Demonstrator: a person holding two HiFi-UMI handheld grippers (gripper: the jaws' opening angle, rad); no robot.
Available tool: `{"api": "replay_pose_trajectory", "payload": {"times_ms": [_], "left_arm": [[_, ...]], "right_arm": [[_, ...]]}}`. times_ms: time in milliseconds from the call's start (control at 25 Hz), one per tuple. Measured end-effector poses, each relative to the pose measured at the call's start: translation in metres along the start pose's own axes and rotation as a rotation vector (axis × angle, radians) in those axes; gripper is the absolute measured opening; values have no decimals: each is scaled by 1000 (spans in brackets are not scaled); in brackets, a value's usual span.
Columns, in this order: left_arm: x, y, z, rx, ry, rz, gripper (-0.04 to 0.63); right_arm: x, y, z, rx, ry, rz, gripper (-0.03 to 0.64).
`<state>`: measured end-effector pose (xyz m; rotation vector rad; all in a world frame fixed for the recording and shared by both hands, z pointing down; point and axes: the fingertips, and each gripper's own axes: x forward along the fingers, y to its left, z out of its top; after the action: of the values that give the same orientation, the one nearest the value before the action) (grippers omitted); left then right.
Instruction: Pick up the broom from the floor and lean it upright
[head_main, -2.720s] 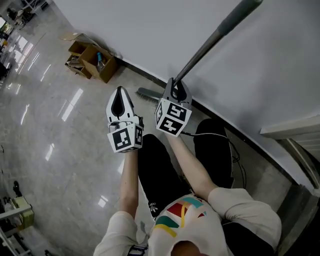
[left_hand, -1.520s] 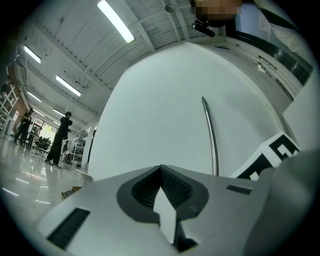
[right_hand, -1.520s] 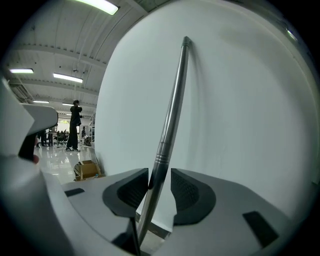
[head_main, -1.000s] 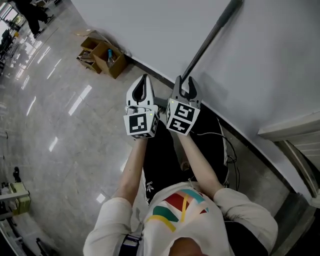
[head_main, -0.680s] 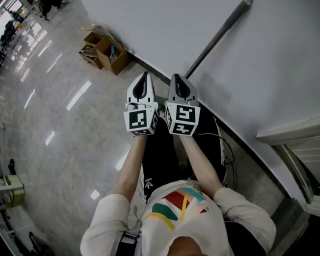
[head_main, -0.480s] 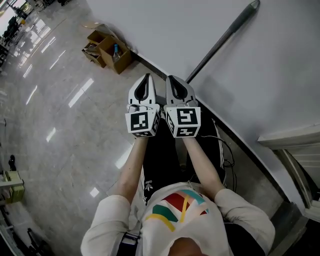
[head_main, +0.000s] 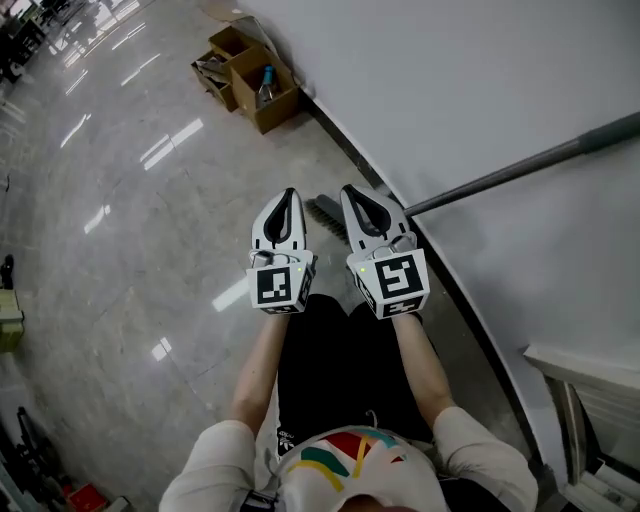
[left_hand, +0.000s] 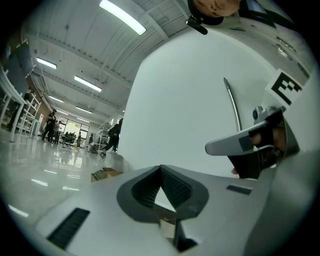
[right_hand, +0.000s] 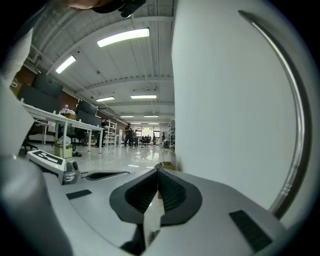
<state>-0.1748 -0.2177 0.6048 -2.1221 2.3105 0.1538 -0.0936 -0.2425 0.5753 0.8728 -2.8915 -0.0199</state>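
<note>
Broom (head_main: 500, 178) — one — leans against wall (head_main: 450, 80); left claw (head_main: 287, 196), right claw (head_main: 356, 194) closed.

The broom (head_main: 500, 176) leans against the wall (head_main: 450, 70) on the right, its head (head_main: 322, 211) on the floor (head_main: 150, 260) just beyond the left gripper (head_main: 288, 196) and right gripper (head_main: 354, 192). These sit side by side, the handle rising to the right gripper's right. Cardboard boxes (head_main: 262, 88) stand far left against the wall.
</note>
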Motion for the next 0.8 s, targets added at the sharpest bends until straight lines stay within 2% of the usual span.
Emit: {"api": "replay_pose_trajectory", "payload": {"times_ms": [120,200,320,400,520,680,800], "left_arm": [[-19,30,-13,-31,-20,67,44],[-28,44,-9,-34,-27,108,44],[-27,53,21,-8,-30,141,44],[-38,47,52,-1,22,155,44],[-61,31,116,-49,134,194,44],[-80,2,254,-74,140,206,44],[-118,-23,378,-73,131,210,44]], "right_arm": [[13,11,-28,0,55,60,12],[18,10,-37,-23,88,63,12],[23,3,-30,1,149,65,12],[7,7,-12,73,225,65,12],[-28,24,47,173,322,70,12],[-62,53,175,191,348,134,14],[-109,96,282,174,404,241,14]]}}
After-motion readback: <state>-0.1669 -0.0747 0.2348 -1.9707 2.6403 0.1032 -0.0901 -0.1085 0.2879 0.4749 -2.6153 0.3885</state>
